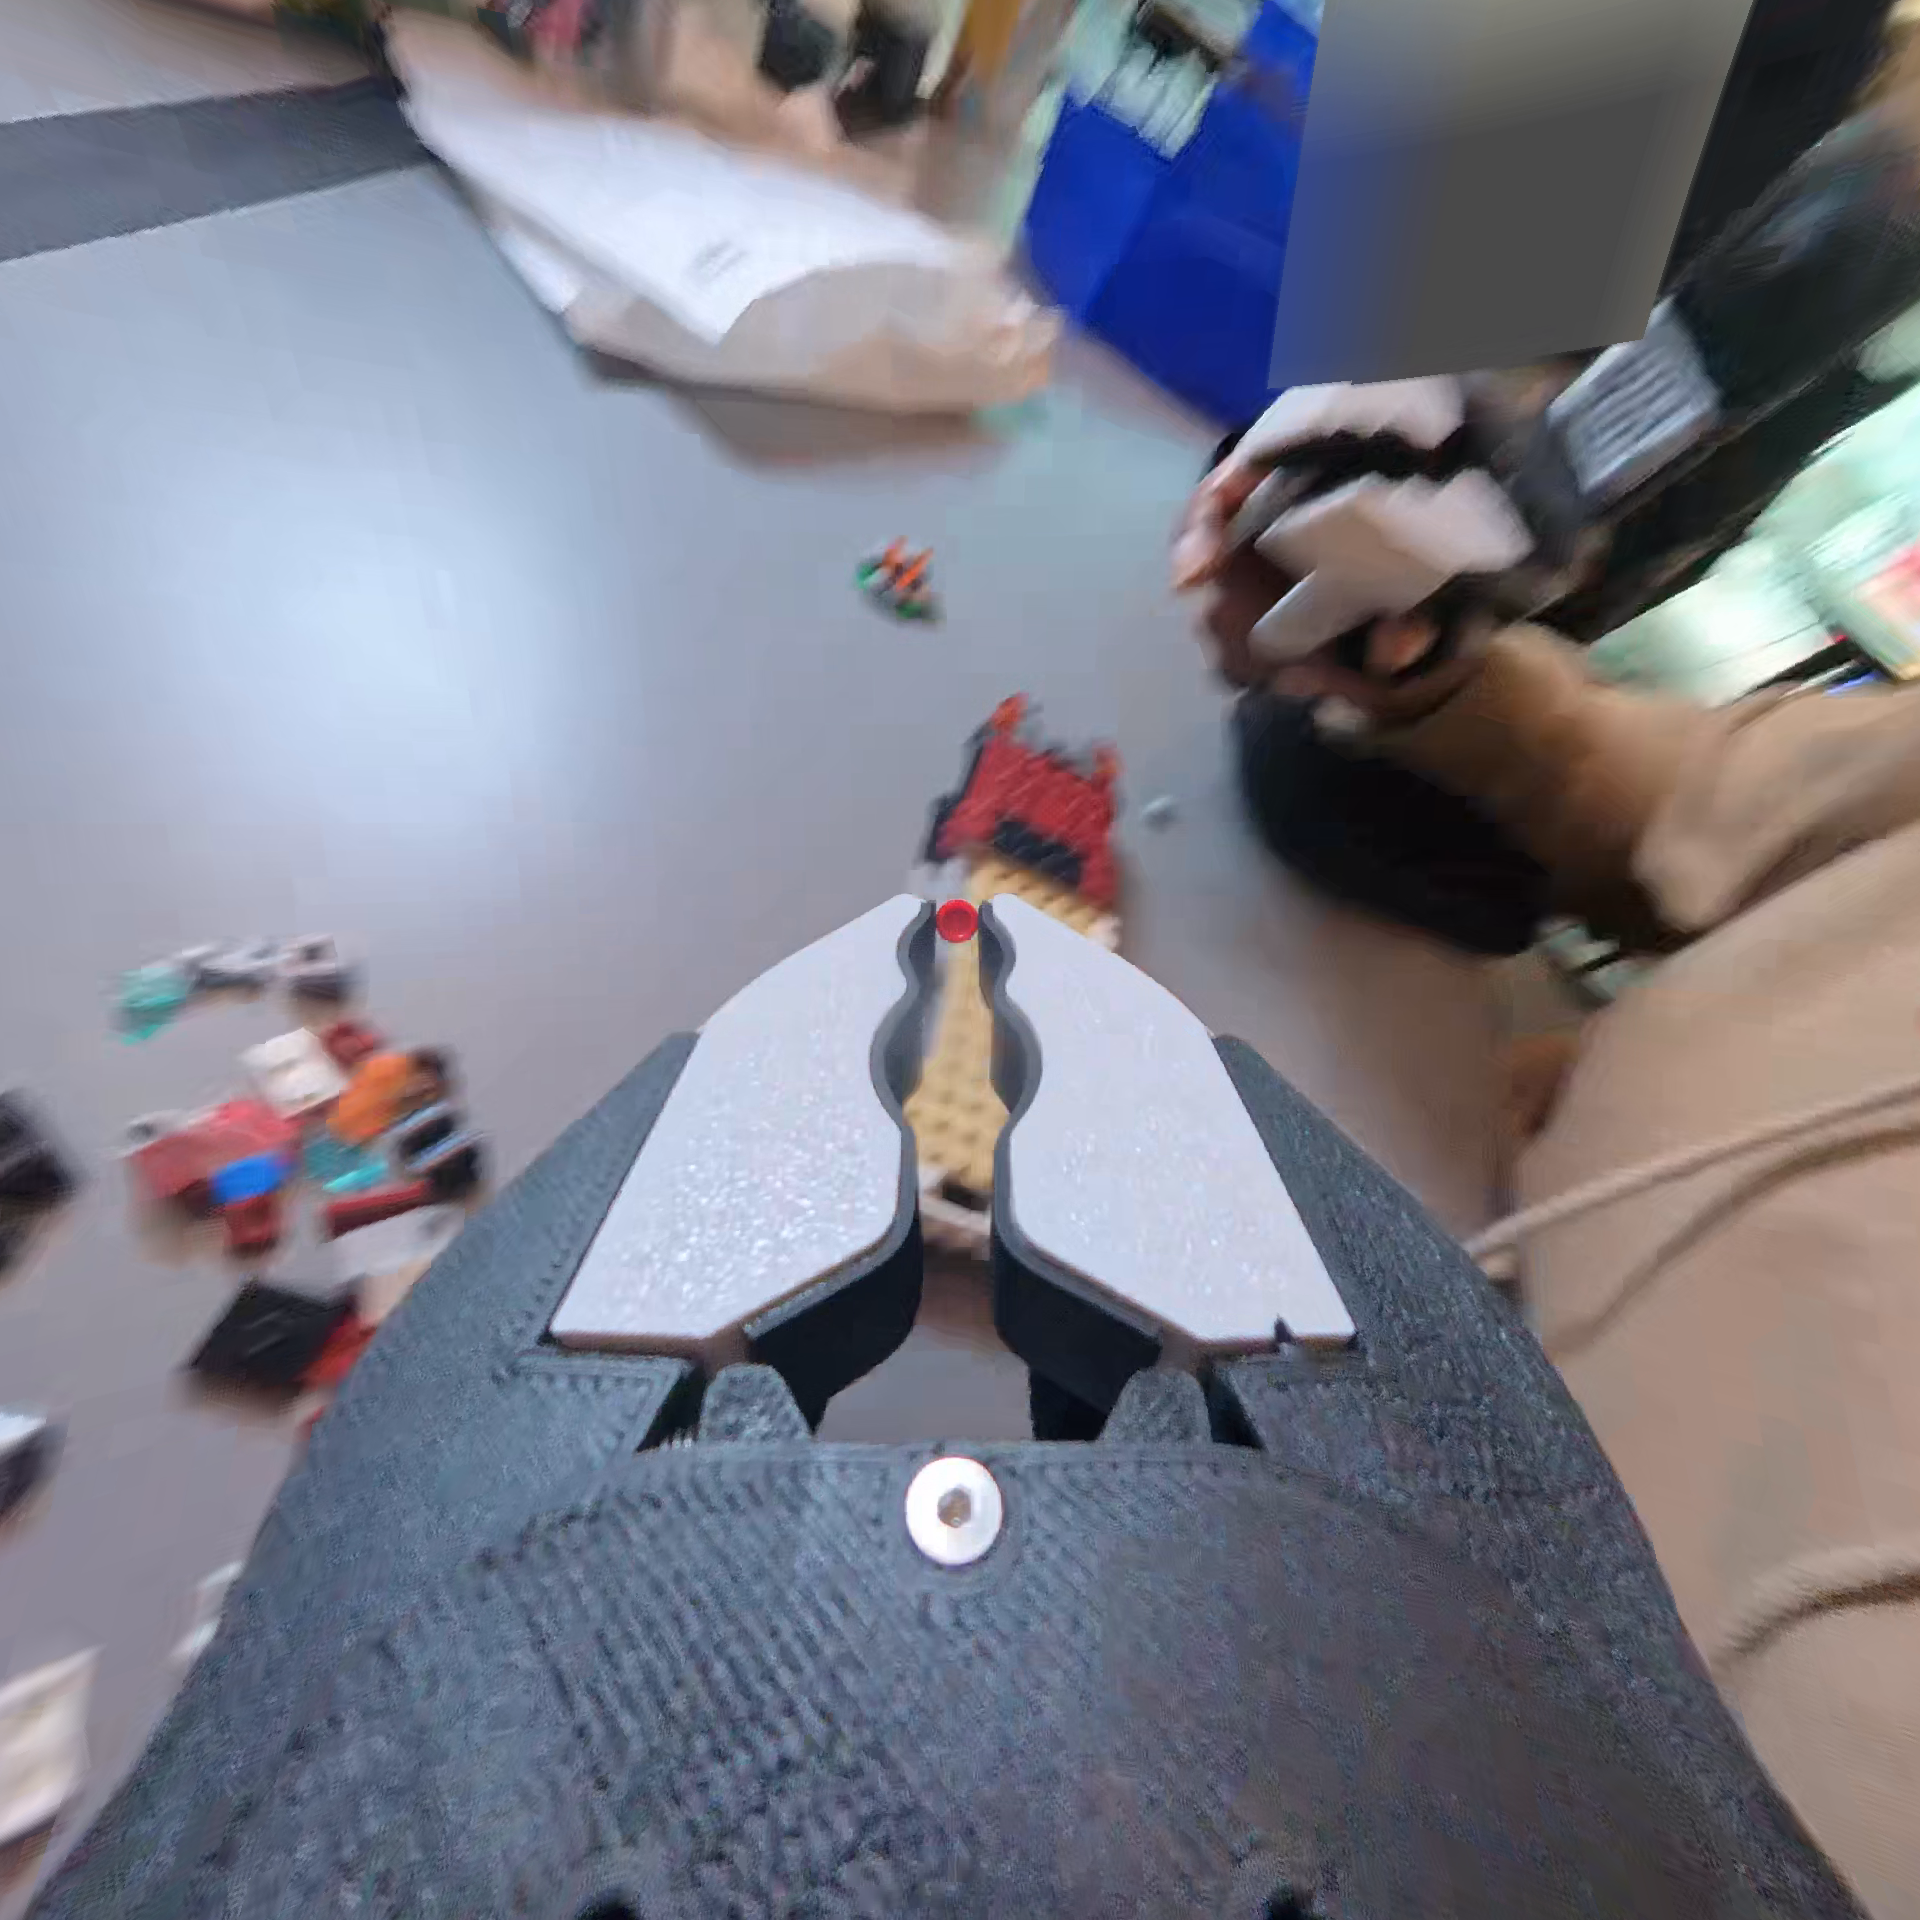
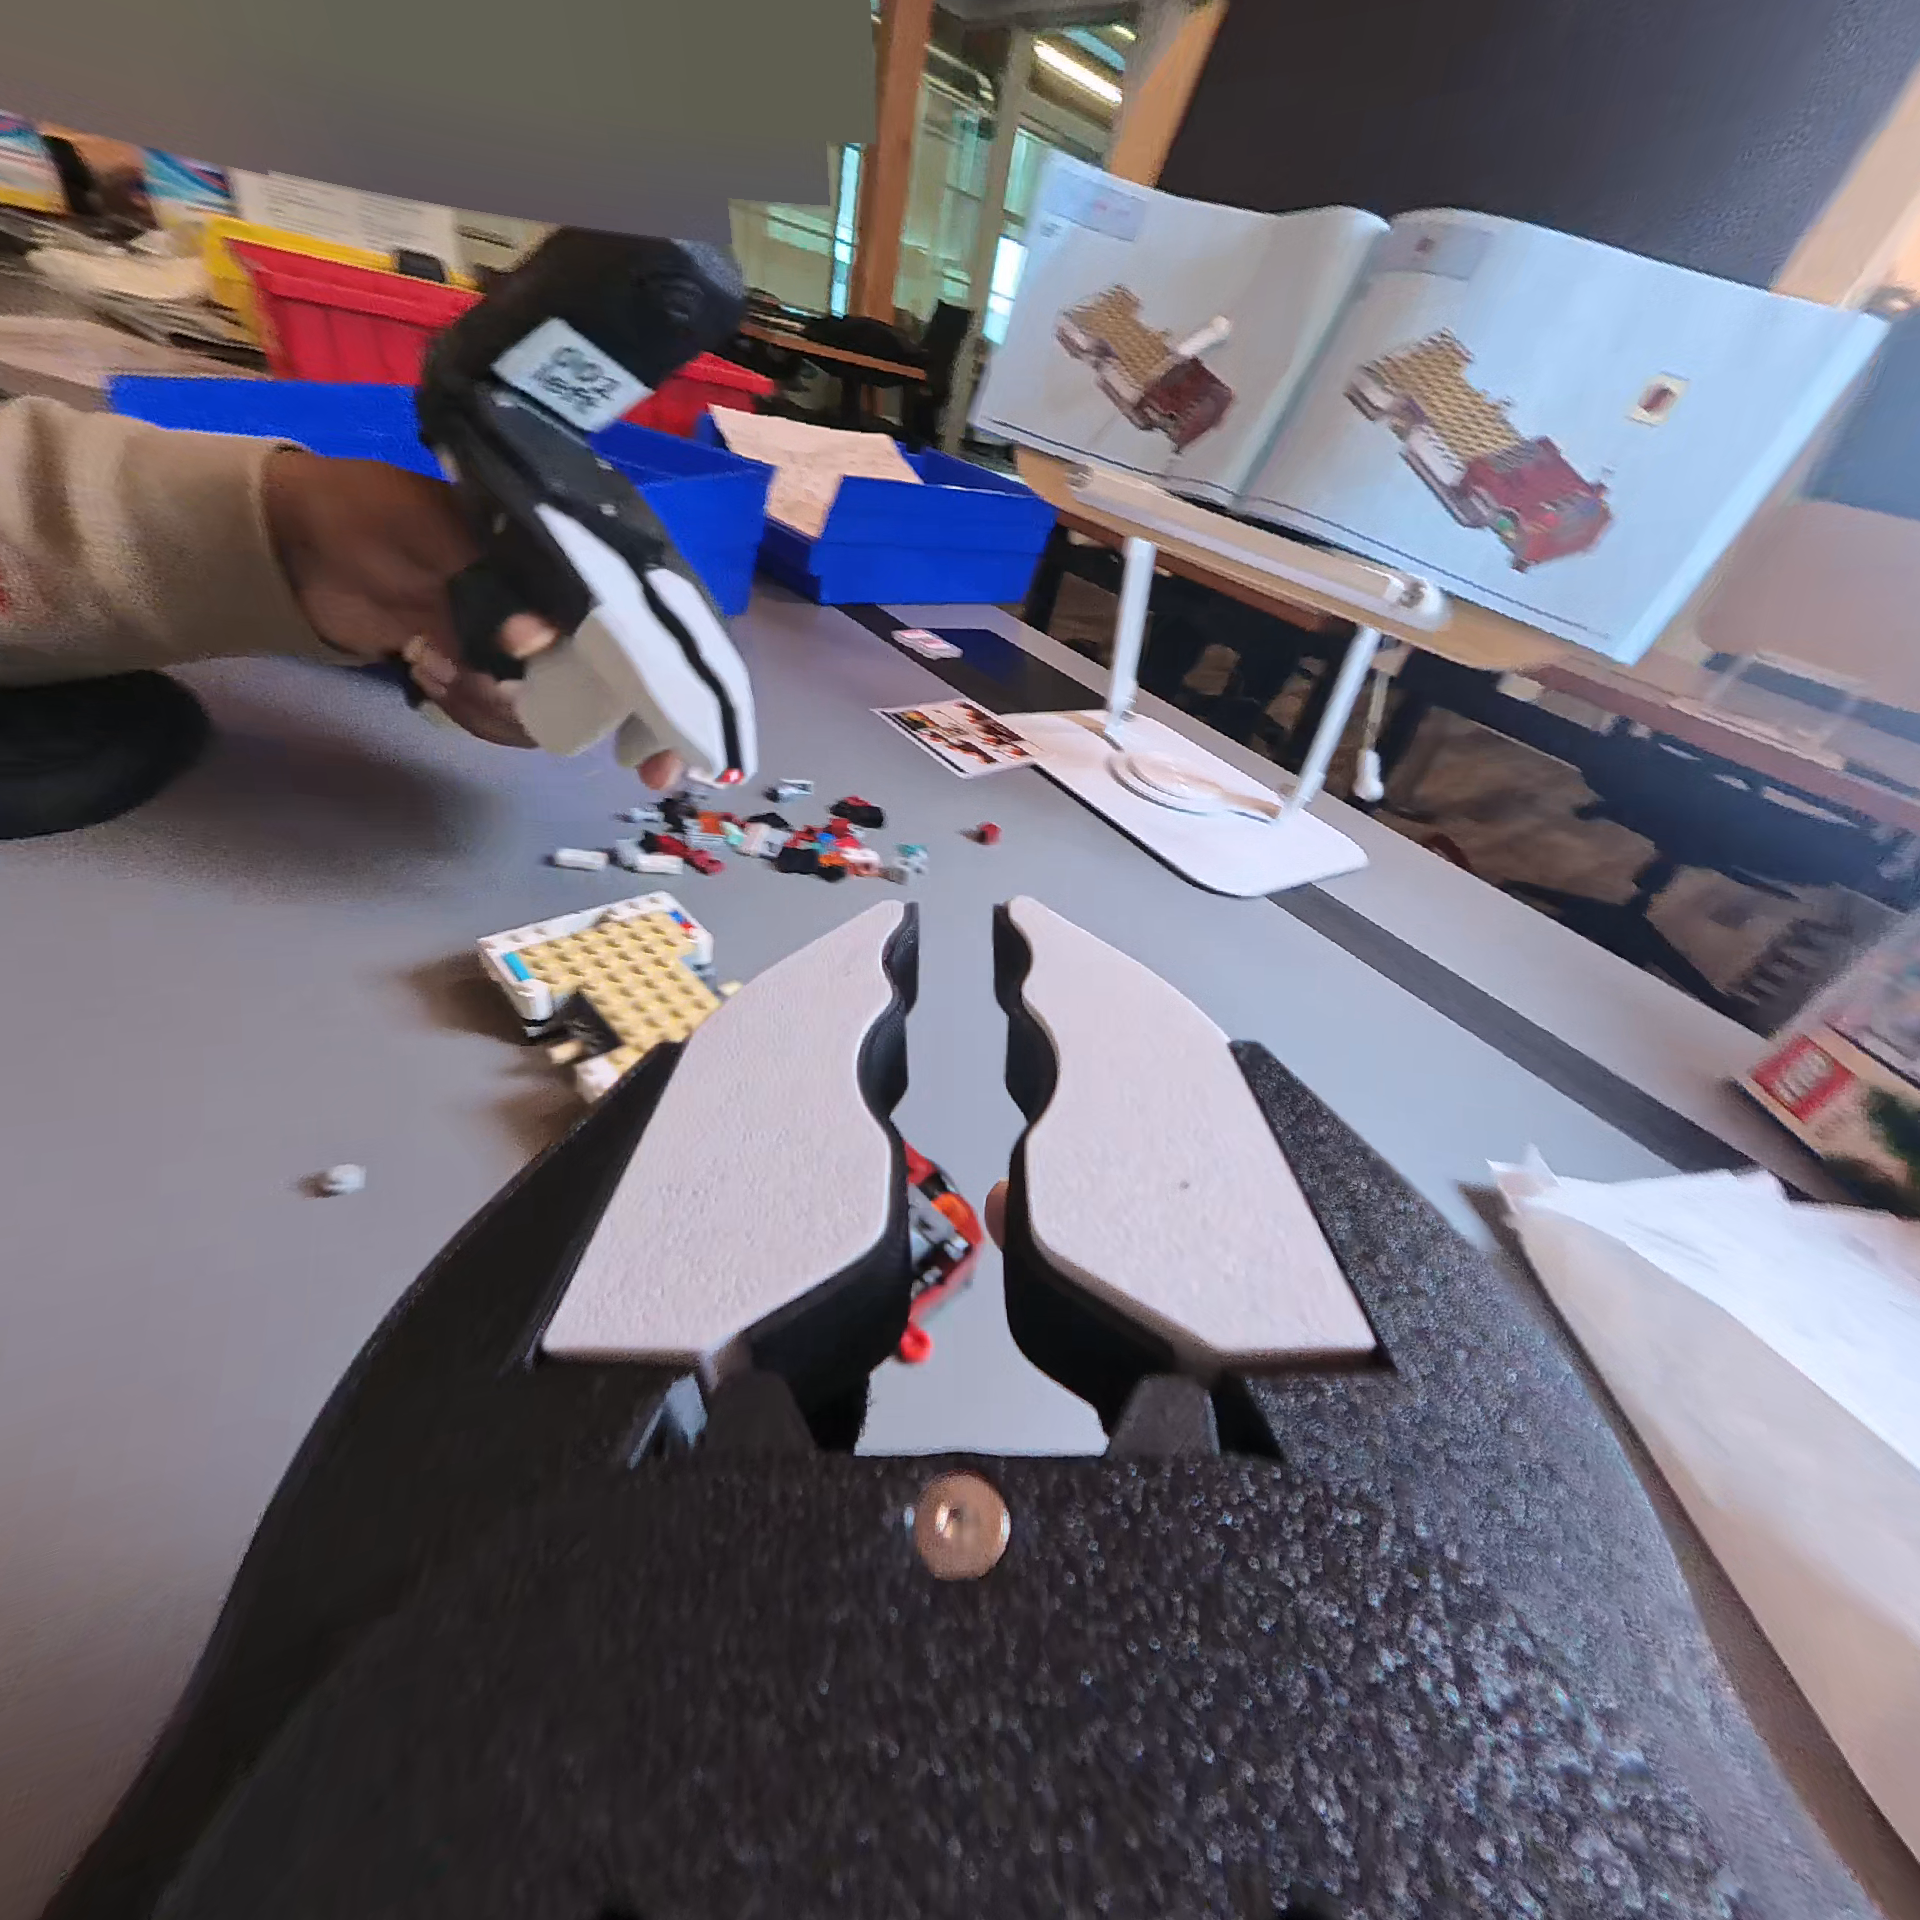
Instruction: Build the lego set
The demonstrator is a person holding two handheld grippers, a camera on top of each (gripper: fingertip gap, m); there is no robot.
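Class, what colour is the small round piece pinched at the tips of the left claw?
Red. The round piece shows best in the left wrist view, between the left claw's tips.

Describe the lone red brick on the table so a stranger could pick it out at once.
Start at the white book stand on the grey table. Just left of its base lies a brick pile. The red brick sits in the gap between them, alone, touching nothing.

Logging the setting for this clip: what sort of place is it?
Likely a workshop or lab table for brick building: a grey table, blue bins, loose toy bricks and an open instruction booklet on a stand.
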